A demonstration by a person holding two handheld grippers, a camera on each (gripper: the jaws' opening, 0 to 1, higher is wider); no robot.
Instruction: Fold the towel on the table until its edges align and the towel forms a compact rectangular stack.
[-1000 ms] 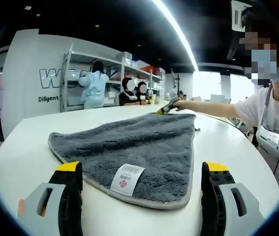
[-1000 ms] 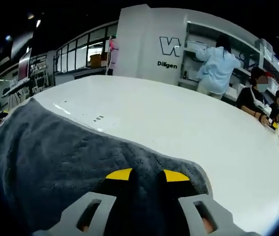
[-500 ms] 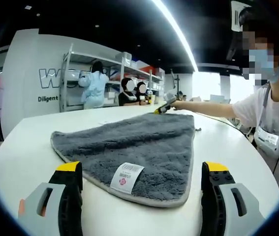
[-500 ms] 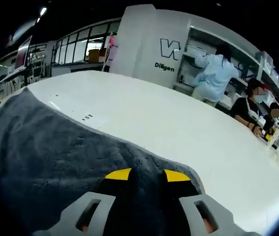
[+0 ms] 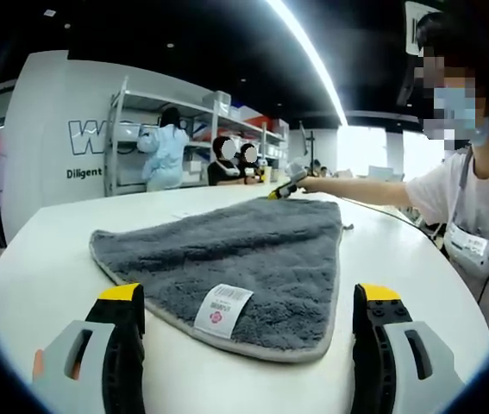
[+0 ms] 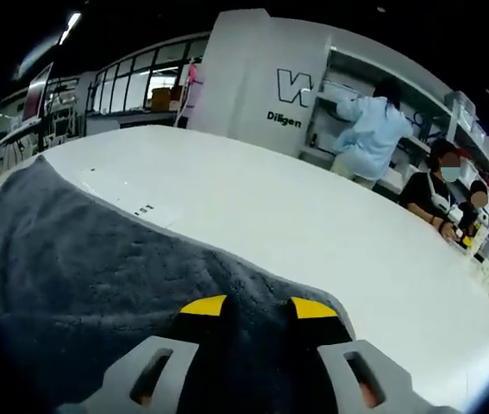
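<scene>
The towel (image 5: 244, 259) is seen whole with its label (image 5: 222, 309) between the wide-apart left gripper (image 5: 248, 323) jaws, while the right gripper (image 6: 257, 308) is clamped on a corner.

Towel (image 6: 97, 285) cut off at left, bottom edges — wall lettering (image 6: 296, 95) partly hidden

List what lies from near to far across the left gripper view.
Left gripper with jaws apart → white label → grey towel → right gripper at the towel's far corner → shelves with people.
</scene>
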